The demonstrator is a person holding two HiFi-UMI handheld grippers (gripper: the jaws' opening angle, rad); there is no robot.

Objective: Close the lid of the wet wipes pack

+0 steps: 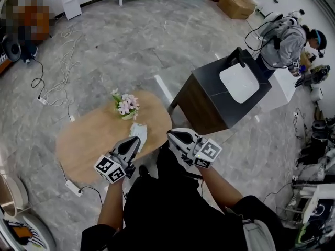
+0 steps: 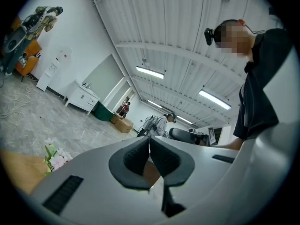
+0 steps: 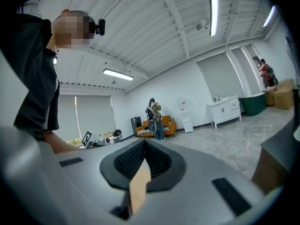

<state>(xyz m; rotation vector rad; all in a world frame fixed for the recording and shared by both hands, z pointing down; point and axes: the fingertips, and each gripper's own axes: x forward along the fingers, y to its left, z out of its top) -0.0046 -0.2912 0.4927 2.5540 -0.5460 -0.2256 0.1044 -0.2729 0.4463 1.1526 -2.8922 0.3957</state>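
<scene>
pack (image 1: 138,134) flat on table (image 1: 86,140), near-right part of the top, just this side of flowers (image 1: 125,105). long axis roughly away from the body, so end-on to both grippers.

left gripper (image 1: 134,143): clenched, pads pressed together at the tip, nothing between them. confirmed in left gripper view (image 2: 149,139); only a sliver of brown and white through the slot below, too little to name. in head view the tip sits at the pack's near end. touching or hovering just above: can't tell.

right gripper (image 1: 172,136): also clenched and empty. right gripper view (image 3: 144,144) shows pads meeting, bare wood through the slot. sits right of the pack, near the table rim, clearly apart from it.

lid state: unreadable. too small in head view, and neither gripper view takes in the pack top. both show mostly ceiling and far walls, so noses probably pitched level or up, not down at the pack.

key relation: pack straight ahead of the left tip, in line with its long axis. left is nearer by a wide margin; right would need to cross leftward over the rim.

likely next: drop the left nose, push the flap down with the closed tip, travelling along the long axis. hinge side unknown, so check the fold direction first.

risk: light pack sliding forward on smooth wood toward flowers under the push. right gripper well placed to pin the right edge.
</scene>
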